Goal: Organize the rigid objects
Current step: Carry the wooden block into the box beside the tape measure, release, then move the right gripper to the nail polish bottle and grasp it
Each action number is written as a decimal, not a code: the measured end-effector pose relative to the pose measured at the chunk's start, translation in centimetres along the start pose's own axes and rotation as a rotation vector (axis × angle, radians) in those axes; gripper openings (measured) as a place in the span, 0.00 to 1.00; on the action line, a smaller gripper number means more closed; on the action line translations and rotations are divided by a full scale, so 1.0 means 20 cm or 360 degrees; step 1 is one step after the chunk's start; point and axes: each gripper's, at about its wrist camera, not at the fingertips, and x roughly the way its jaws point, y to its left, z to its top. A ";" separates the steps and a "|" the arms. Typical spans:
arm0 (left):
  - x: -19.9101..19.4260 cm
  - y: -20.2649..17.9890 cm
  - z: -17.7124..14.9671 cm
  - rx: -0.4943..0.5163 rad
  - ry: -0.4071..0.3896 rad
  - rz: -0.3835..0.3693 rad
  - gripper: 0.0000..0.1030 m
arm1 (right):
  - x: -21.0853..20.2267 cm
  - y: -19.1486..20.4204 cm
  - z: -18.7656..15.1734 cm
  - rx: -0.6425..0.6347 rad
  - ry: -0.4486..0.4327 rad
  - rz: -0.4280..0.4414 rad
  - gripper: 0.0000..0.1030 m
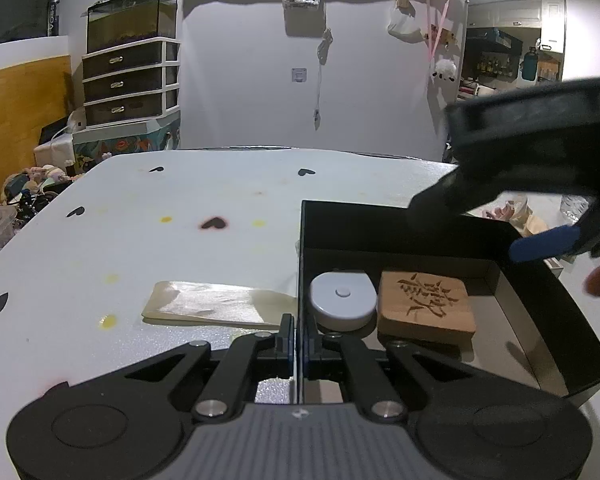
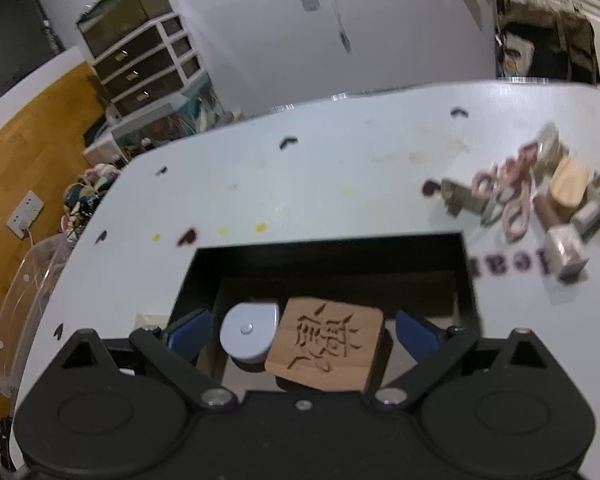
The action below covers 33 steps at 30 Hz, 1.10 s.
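Note:
A black open box (image 1: pixel 548 304) stands on the white table; it also shows in the right wrist view (image 2: pixel 332 248). Inside lie a grey round tape measure (image 1: pixel 342 294) (image 2: pixel 249 330) and a carved wooden block (image 1: pixel 426 304) (image 2: pixel 330 344). My left gripper (image 1: pixel 299 340) is shut on the box's left wall. My right gripper (image 2: pixel 302 334) is open above the box, over the two items, holding nothing; it also appears from the side in the left wrist view (image 1: pixel 540 240).
A pile of small rigid objects (image 2: pixel 540 196), pink rings, grey pieces and wooden blocks, lies on the table's right. A pearly flat card (image 1: pixel 216 304) lies left of the box. A clear plastic bin (image 2: pixel 20 308) sits off the table's left edge.

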 end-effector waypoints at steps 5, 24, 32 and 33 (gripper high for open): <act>0.00 -0.01 0.00 0.0002 0.0003 0.0010 0.03 | -0.10 -0.02 0.00 -0.0098 -0.0110 0.0064 1.00; -0.01 -0.01 0.00 -0.0002 0.0028 0.0029 0.03 | -0.32 -0.41 -0.07 -0.0187 -0.0396 -0.0118 1.00; 0.01 -0.01 -0.01 -0.0006 0.0052 0.0030 0.03 | -0.27 -0.75 -0.11 0.0021 -0.0412 -0.0334 1.00; 0.01 -0.01 -0.01 -0.0007 0.0053 0.0030 0.03 | -0.25 -0.79 -0.12 0.0032 -0.0418 -0.0367 1.00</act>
